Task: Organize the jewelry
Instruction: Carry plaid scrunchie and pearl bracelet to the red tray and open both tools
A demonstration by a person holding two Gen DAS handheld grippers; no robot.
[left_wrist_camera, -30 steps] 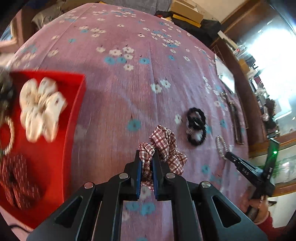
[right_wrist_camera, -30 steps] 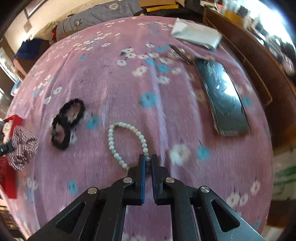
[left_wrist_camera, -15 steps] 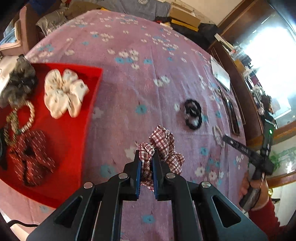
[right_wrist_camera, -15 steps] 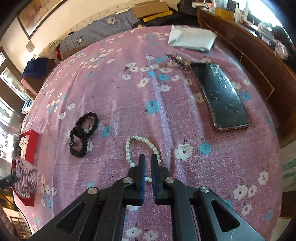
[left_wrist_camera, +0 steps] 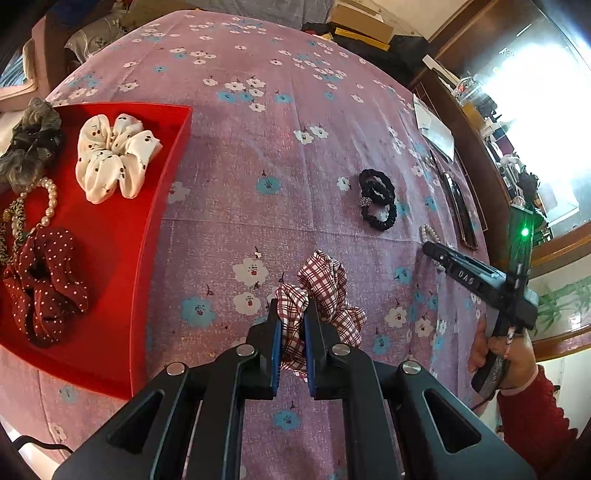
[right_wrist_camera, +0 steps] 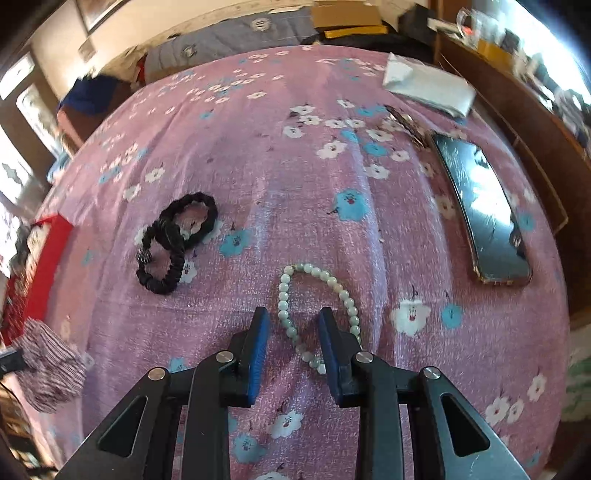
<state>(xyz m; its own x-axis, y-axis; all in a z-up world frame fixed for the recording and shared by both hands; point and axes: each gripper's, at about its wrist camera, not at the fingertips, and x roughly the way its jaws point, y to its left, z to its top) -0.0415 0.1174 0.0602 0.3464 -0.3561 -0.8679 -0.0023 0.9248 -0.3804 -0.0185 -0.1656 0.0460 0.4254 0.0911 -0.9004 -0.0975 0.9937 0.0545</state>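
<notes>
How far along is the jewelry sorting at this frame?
Roughly halfway. Done: the red tray already holds three scrunchies and pearl strands. In hand: the left gripper grips the plaid scrunchie; the right gripper is open over the green bead bracelet. Left: the black hair ties on the bedspread.

Right tongs (right_wrist_camera: 293, 334) spread wide over the pale green bead bracelet (right_wrist_camera: 318, 301) on the floral bedspread (right_wrist_camera: 295, 177); 2 black hair ties (right_wrist_camera: 176, 242) lie left.

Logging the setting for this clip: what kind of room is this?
Probably a lived-in home bedroom: a floral pink bedsheet as work surface, folded clothes piled behind it, a wooden cabinet alongside.
</notes>
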